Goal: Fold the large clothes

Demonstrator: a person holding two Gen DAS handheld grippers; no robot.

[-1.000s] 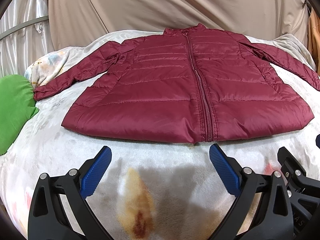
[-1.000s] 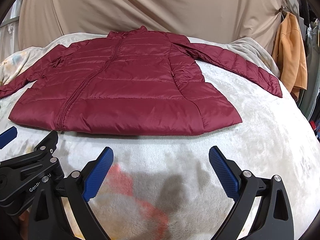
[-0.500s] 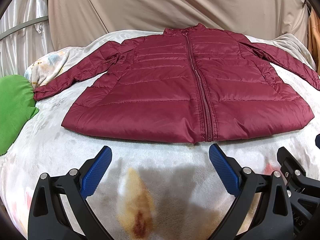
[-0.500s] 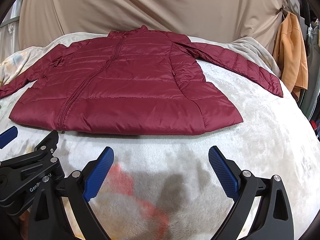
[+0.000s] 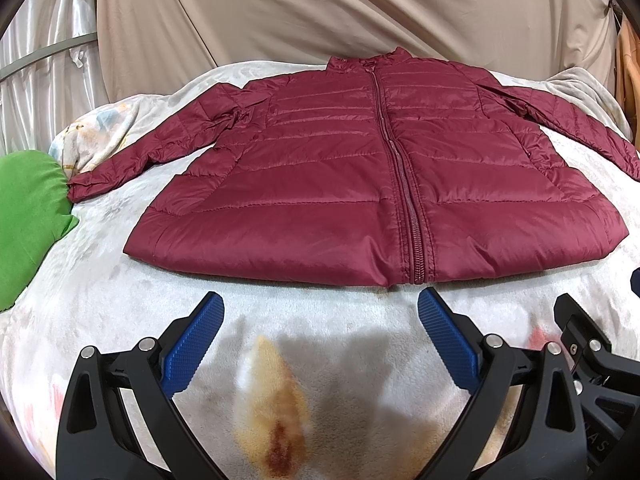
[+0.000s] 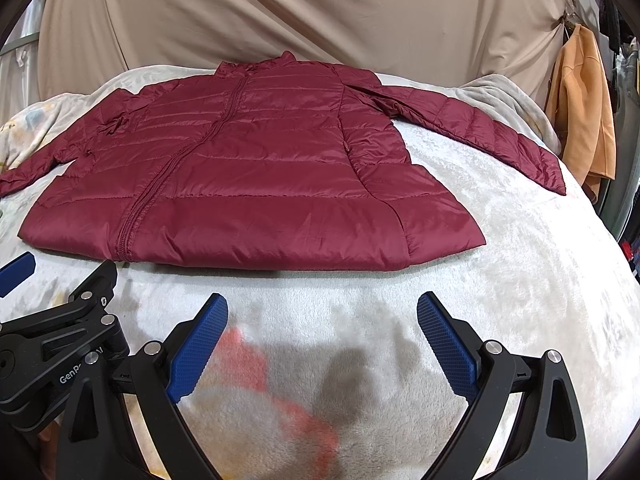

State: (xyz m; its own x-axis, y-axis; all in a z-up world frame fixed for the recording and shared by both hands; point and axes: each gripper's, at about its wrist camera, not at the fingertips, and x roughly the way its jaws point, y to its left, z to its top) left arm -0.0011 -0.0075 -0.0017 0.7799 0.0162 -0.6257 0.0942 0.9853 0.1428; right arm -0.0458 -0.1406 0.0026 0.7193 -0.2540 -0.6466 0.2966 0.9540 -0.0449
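A dark red quilted jacket lies flat and zipped on a pale fleece blanket, collar away from me, both sleeves spread out to the sides. The same jacket fills the middle of the right wrist view, its right sleeve reaching toward the bed's edge. My left gripper hovers open just short of the hem near the zipper's lower end. My right gripper is open too, a little before the hem's right half. Nothing sits between either pair of blue pads.
A green cushion lies at the left edge of the bed. A beige sheet hangs behind as a backdrop. An orange garment hangs at the right, beyond the bed's edge. Blanket stretches right of the jacket.
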